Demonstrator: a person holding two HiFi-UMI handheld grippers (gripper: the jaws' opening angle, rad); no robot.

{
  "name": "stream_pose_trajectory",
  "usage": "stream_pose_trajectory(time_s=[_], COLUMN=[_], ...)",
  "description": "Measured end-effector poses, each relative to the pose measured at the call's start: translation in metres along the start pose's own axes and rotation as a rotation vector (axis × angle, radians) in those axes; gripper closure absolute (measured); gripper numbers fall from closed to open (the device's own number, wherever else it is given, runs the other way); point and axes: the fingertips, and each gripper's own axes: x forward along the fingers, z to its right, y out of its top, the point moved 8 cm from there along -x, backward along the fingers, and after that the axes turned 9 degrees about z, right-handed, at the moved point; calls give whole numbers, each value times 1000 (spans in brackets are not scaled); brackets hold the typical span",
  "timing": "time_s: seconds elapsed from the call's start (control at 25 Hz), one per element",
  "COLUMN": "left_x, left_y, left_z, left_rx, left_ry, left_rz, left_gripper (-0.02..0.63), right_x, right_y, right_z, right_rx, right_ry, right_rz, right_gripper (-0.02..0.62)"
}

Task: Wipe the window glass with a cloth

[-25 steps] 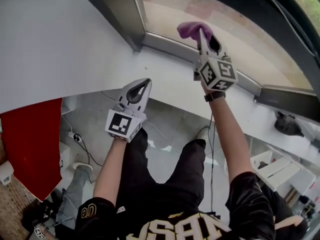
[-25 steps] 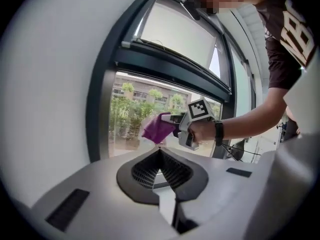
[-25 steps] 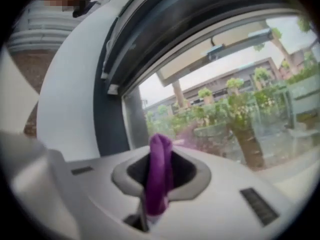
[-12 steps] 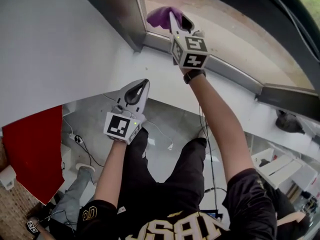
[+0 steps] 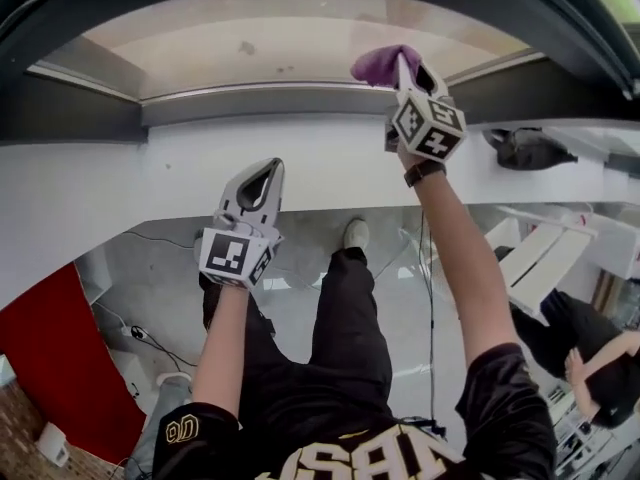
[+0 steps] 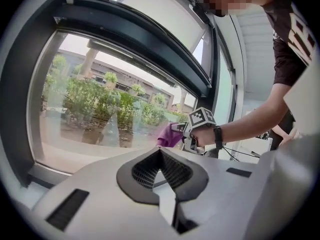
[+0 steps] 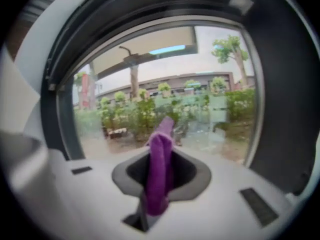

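The window glass fills the top of the head view, with trees and buildings behind it. A purple cloth is pressed against its lower part, and my right gripper is shut on it. In the right gripper view the cloth stands folded between the jaws of the right gripper, in front of the glass. My left gripper hangs lower, below the sill, shut and empty. The left gripper view shows its closed tips, with the cloth and the right gripper beyond.
A white sill runs under the dark window frame. A black bag lies on the sill at the right. A red panel stands at the lower left. Cables lie on the floor, and another person crouches at the lower right.
The right gripper carried the cloth left to the frame's corner, then back right along the lower glass. The head view turned to face the window squarely. The left gripper barely moved.
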Motion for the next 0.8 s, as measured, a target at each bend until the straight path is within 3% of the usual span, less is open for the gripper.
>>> stream_pose_trajectory(time_s=[0.16, 0.28, 0.36, 0.44, 0.52, 0.64, 0.8], left_x=[36, 41, 37, 24, 0, -50, -118], left_y=[-3, 0, 1, 2, 1, 3, 20], left_z=[46, 51, 40, 19, -12, -68, -130], left_rx=[-30, -20, 5, 37, 74, 81, 90], left_ry=[-45, -65, -66, -42, 3, 96, 218], left_rz=[14, 16, 2, -19, -47, -74, -78], left_gripper=[597, 597, 597, 597, 597, 597, 597], right_x=[-23, -36, -42, -40, -29, 0, 44], right_y=[12, 18, 15, 6, -10, -42, -76], right_z=[105, 145, 153, 130, 74, -54, -257], right_rx=[116, 229, 273, 250, 217, 210, 236], right_ry=[-246, -421, -457, -394, -276, -29, 380], right_rz=[46, 96, 100, 65, 18, -62, -163], right_gripper=[526, 526, 526, 526, 526, 526, 526])
